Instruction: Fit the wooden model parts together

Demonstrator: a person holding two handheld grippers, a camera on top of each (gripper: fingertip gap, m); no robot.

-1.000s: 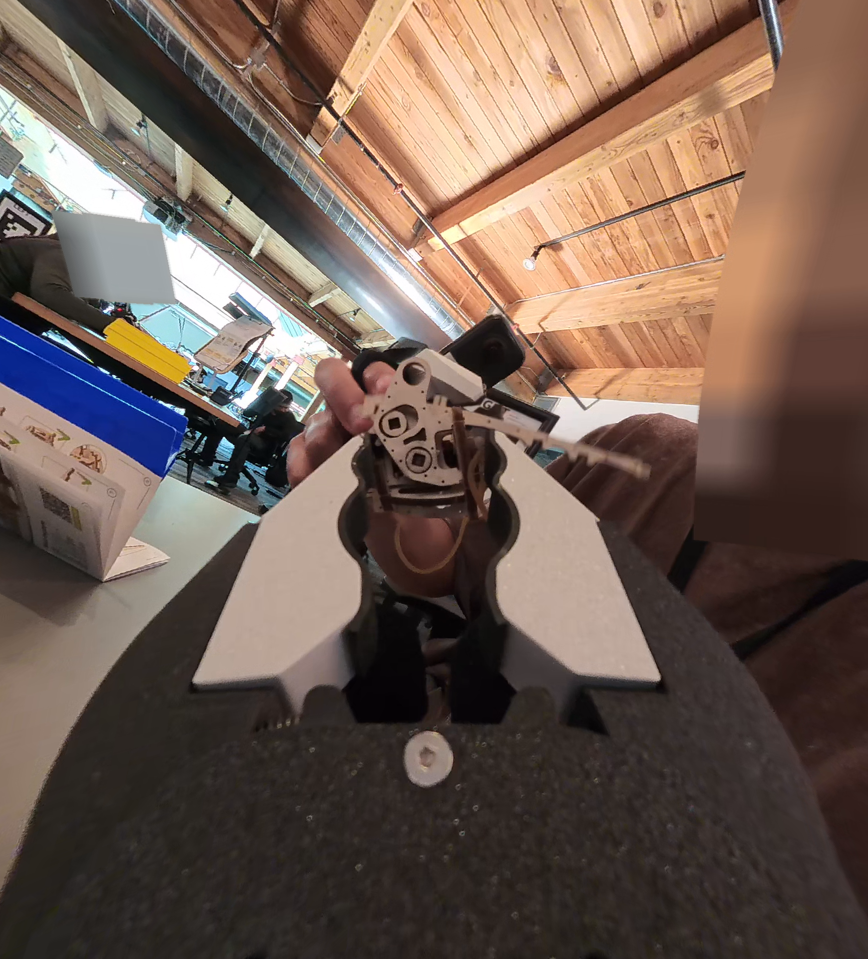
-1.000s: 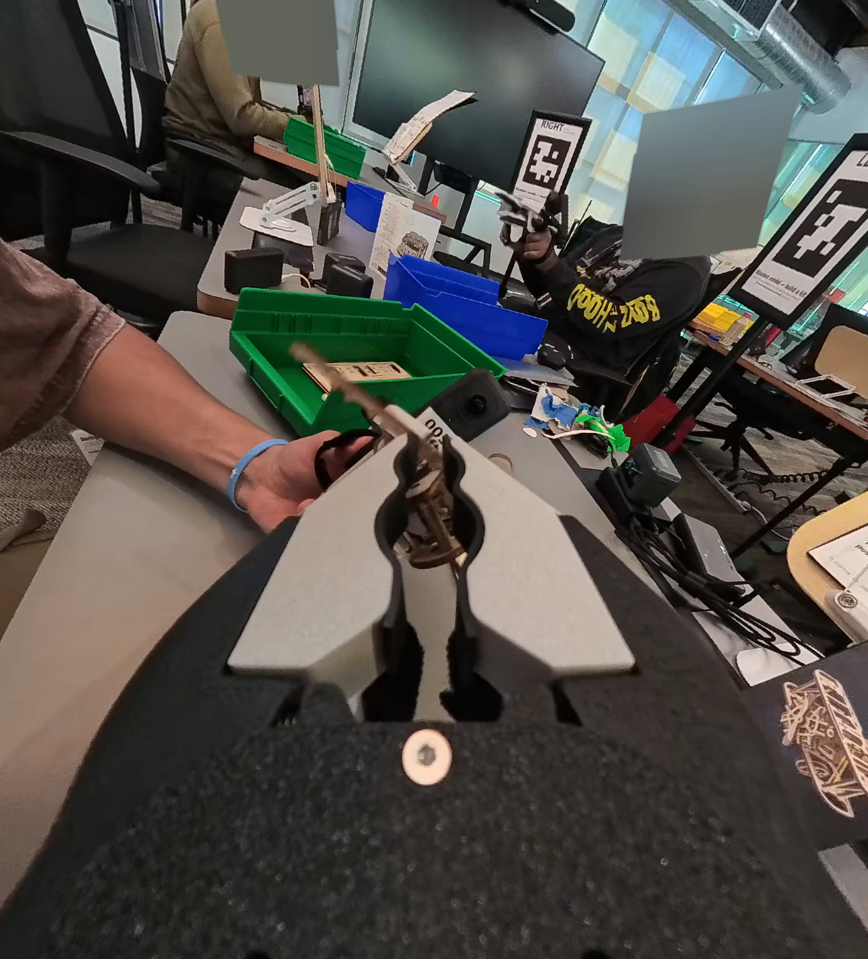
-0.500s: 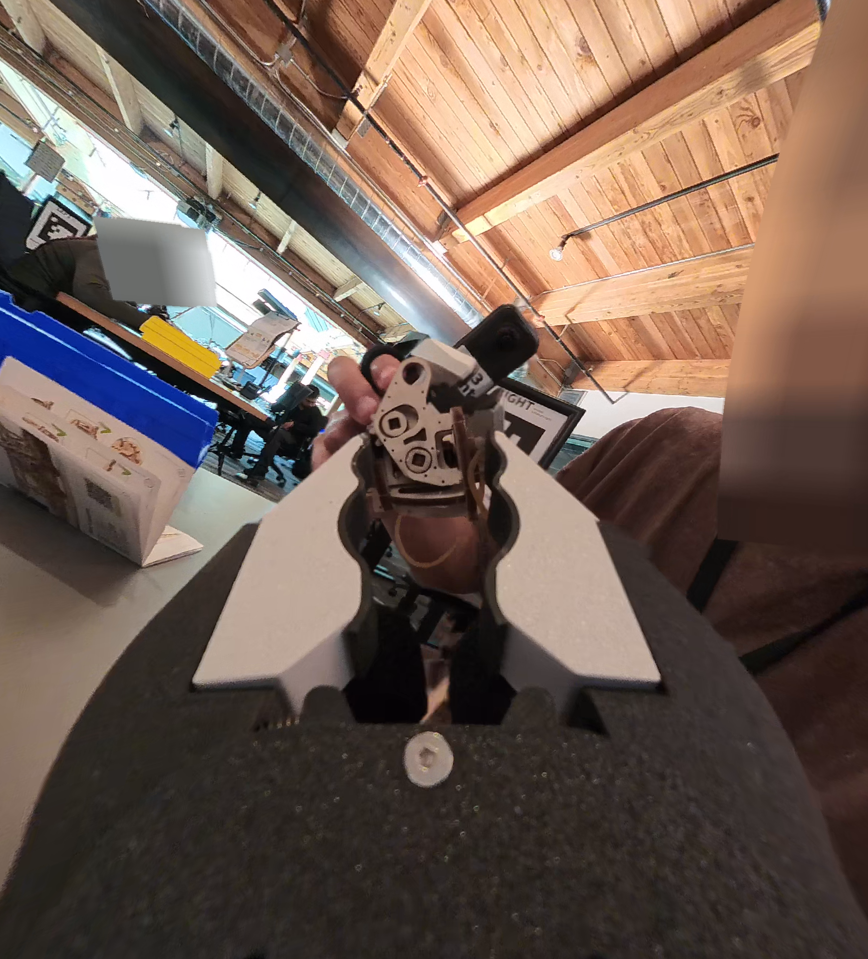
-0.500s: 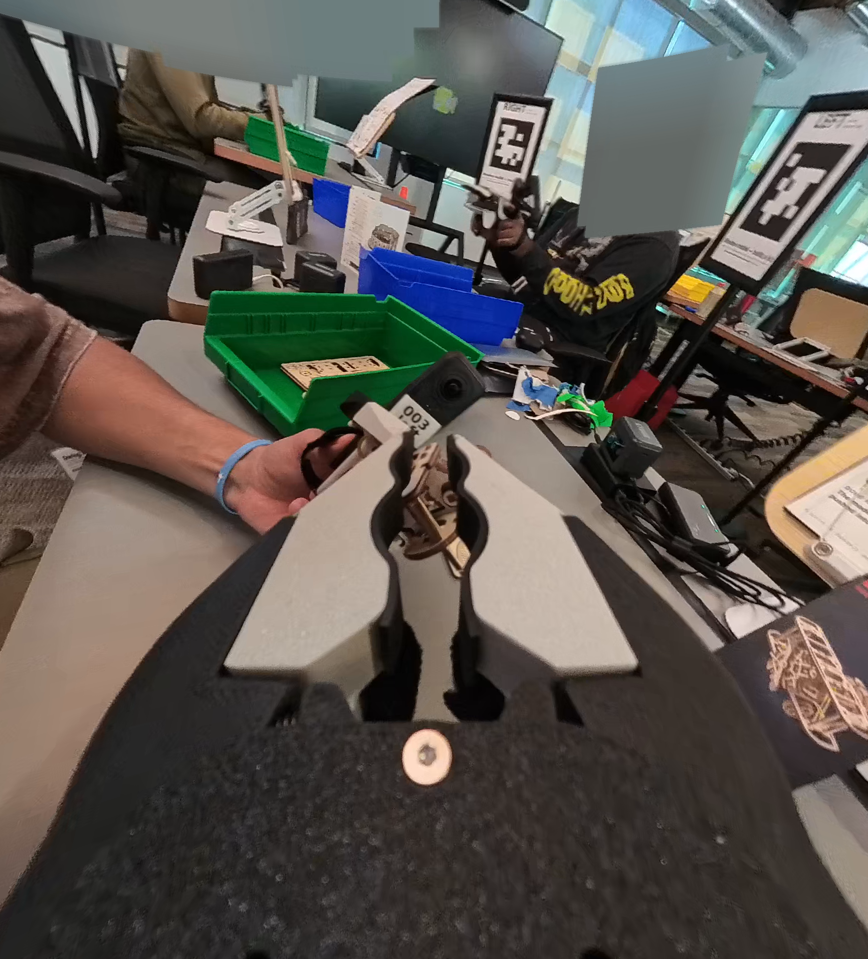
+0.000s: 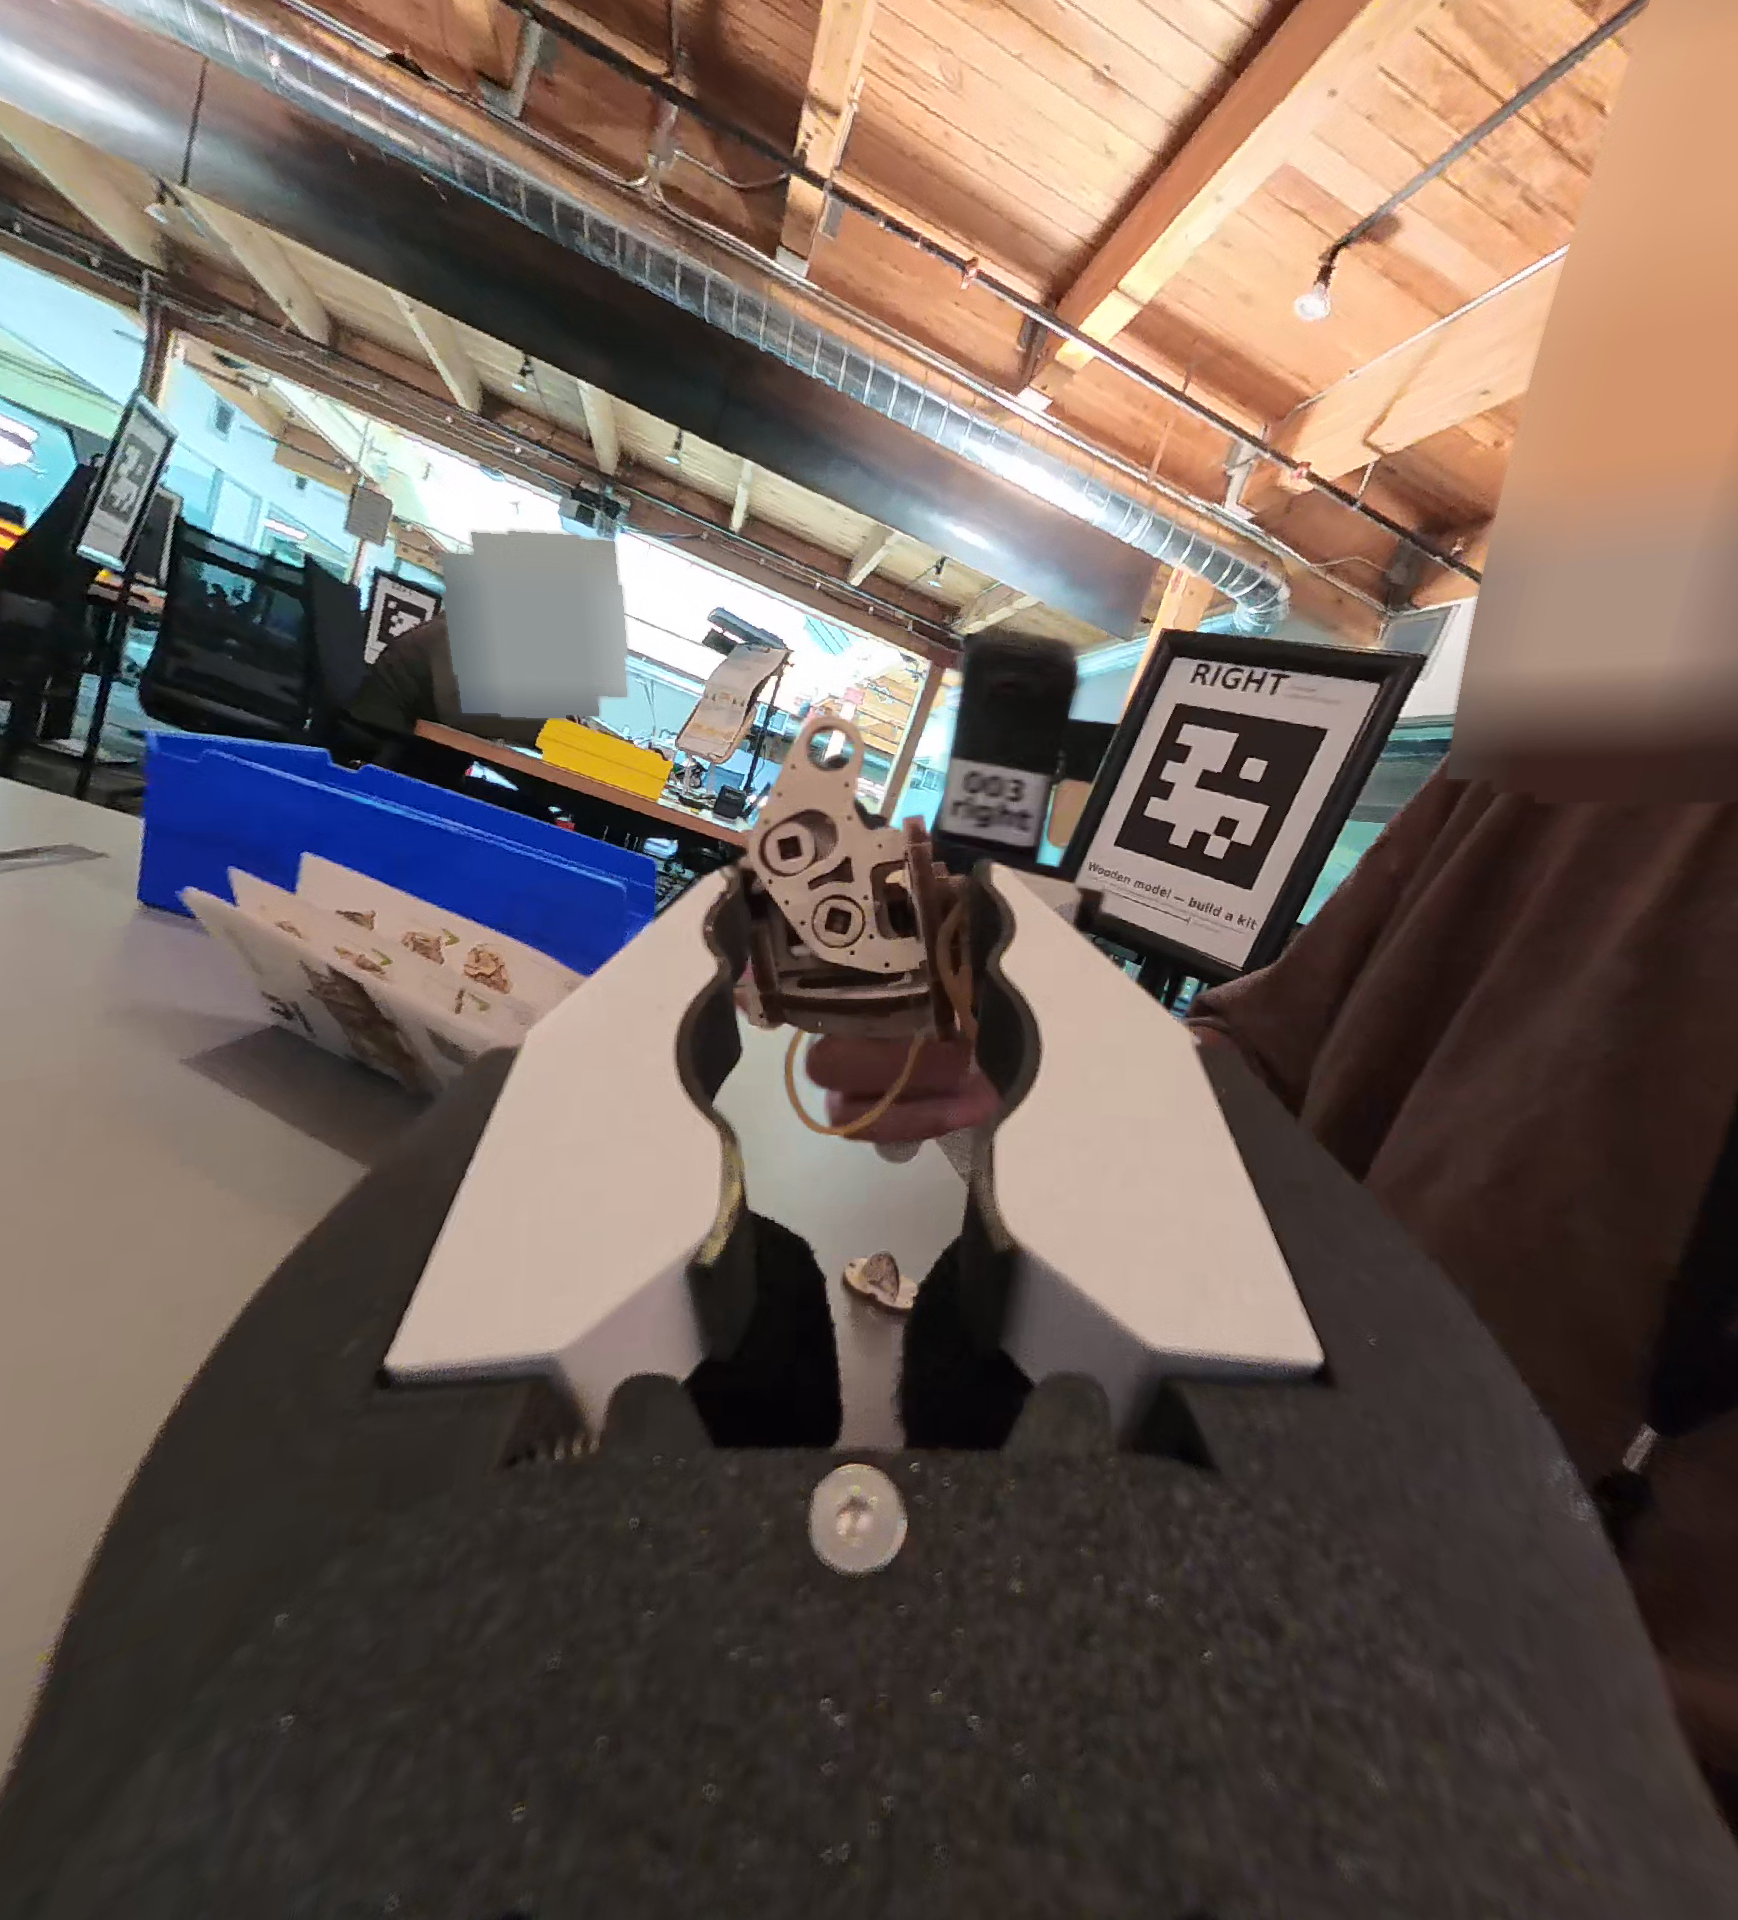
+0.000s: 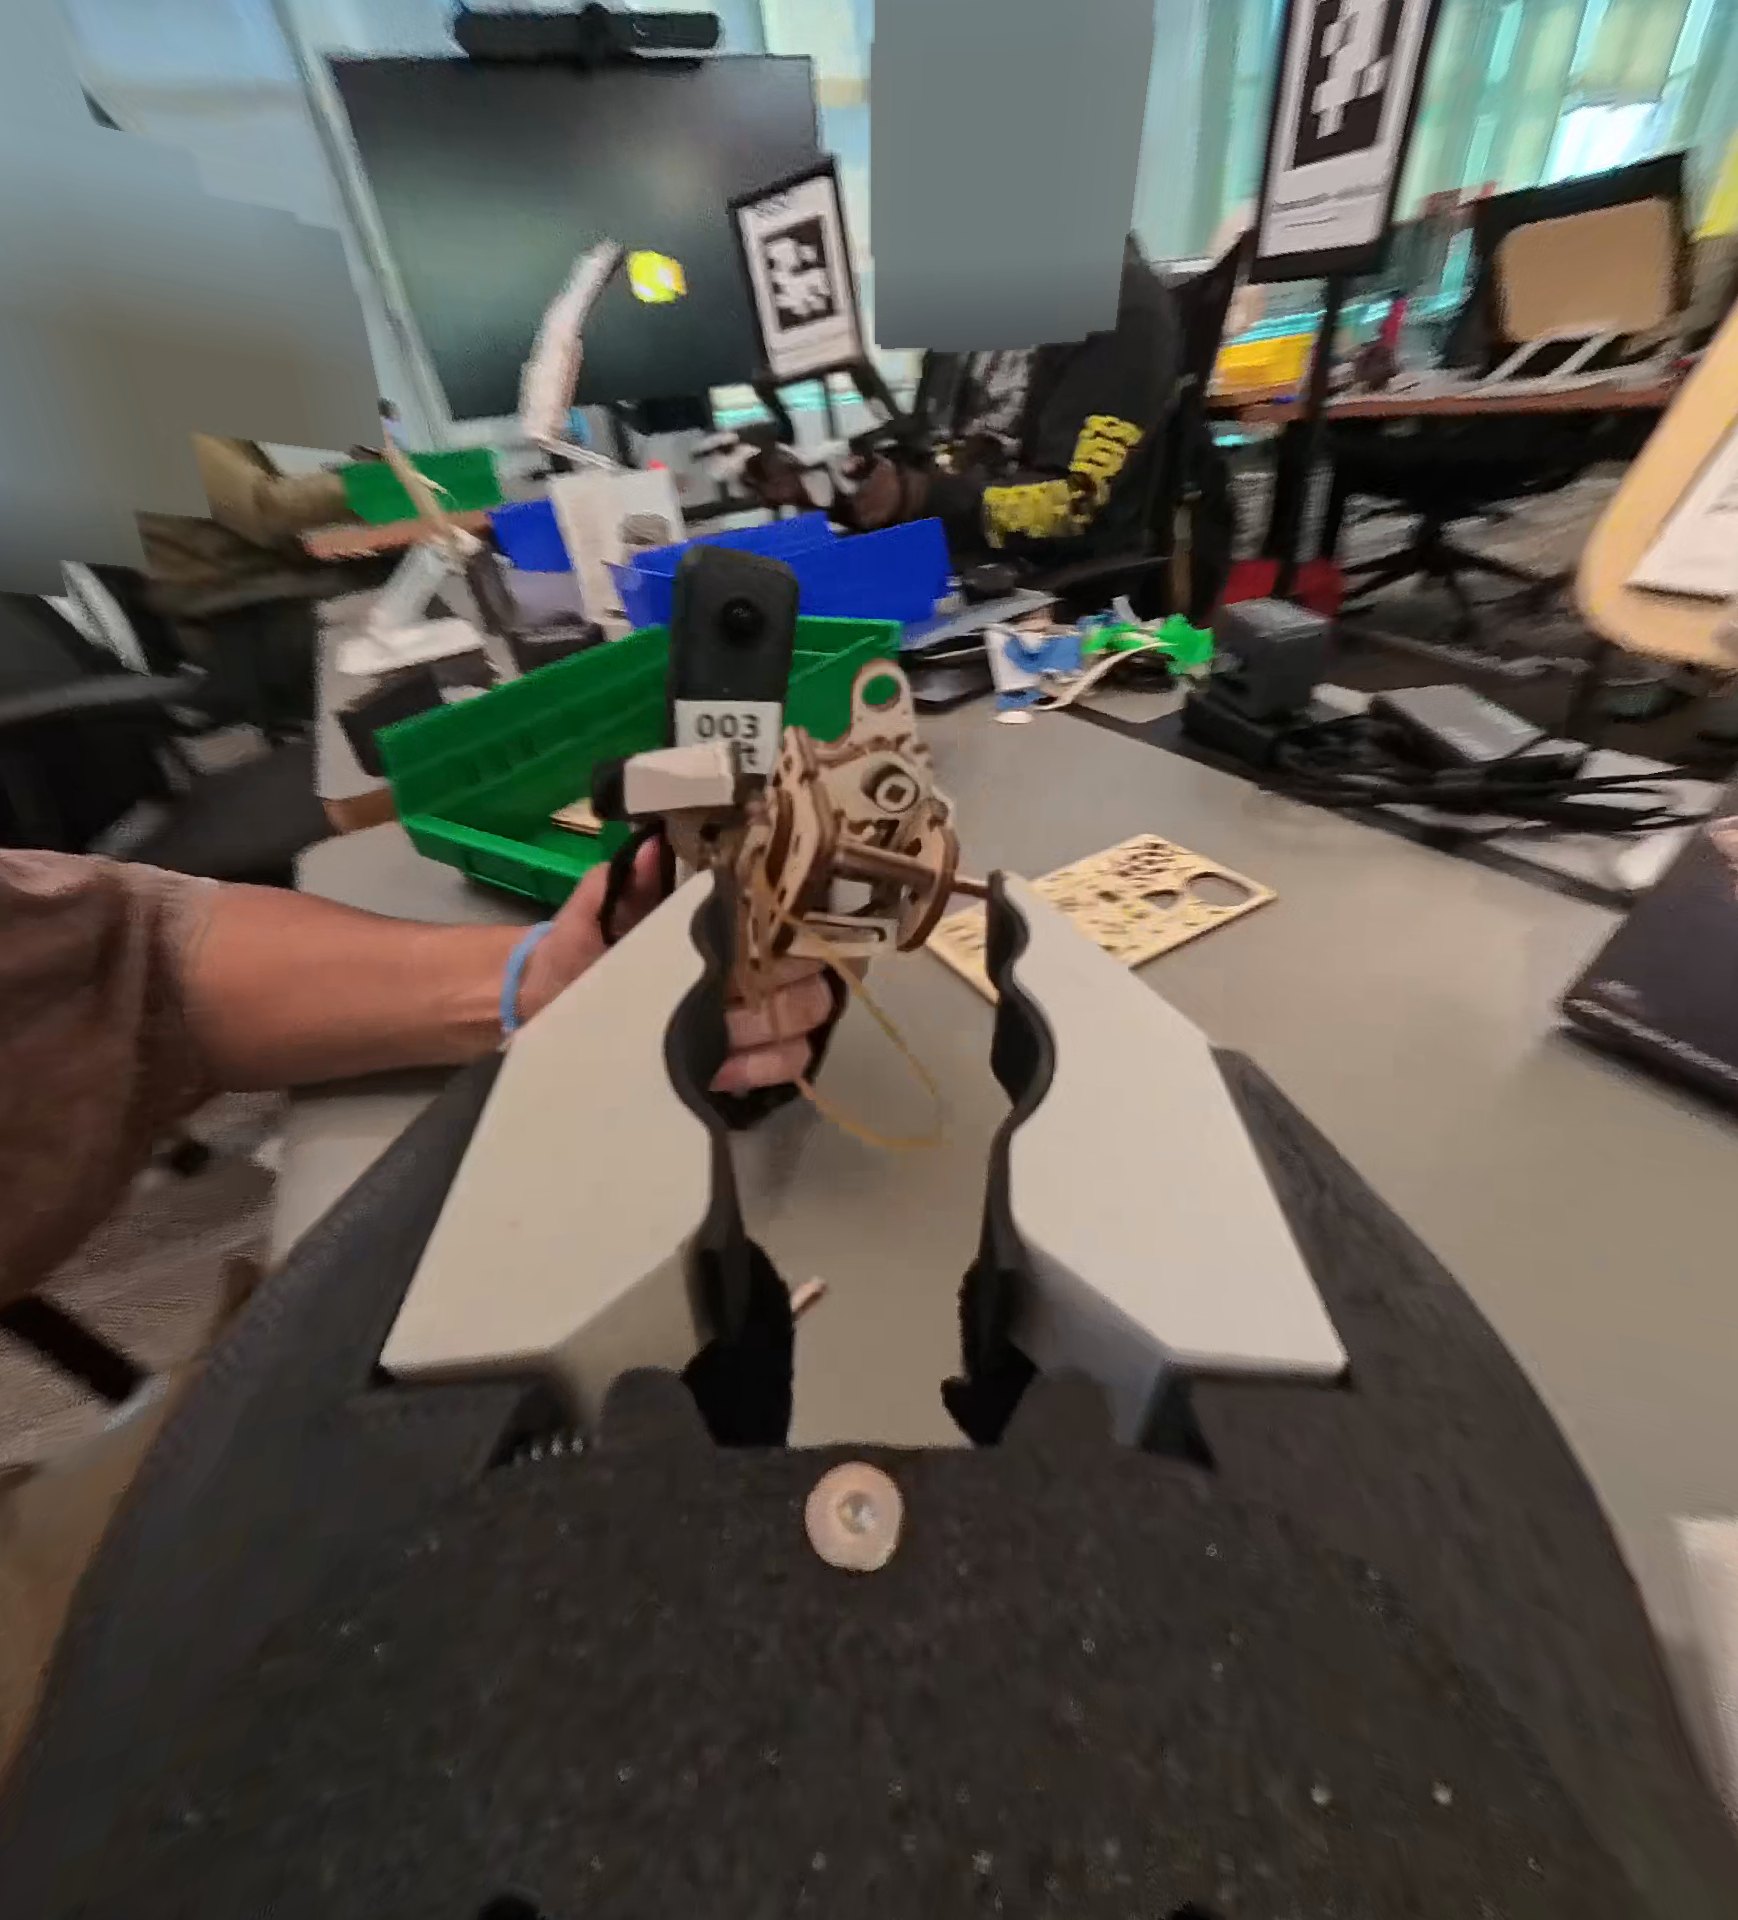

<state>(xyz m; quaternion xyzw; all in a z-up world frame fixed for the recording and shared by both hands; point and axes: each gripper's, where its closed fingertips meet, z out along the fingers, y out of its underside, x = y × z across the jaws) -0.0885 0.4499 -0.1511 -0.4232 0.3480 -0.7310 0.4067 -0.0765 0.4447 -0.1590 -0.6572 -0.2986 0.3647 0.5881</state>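
Fingers of my left gripper (image 5: 849,935) are clamping the wooden model (image 5: 844,904) mid-frame, steadying it, while my right gripper (image 6: 854,935) is gaping wide, holding nothing.

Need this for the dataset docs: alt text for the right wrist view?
The right gripper, jaws open, faces a wooden model held in the left gripper above a grey table. A rubber band hangs from the model; a green bin and a punched wooden sheet lie behind.

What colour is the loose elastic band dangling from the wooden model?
Yellowish tan elastic band, clearest in the right wrist view, under the wooden model.
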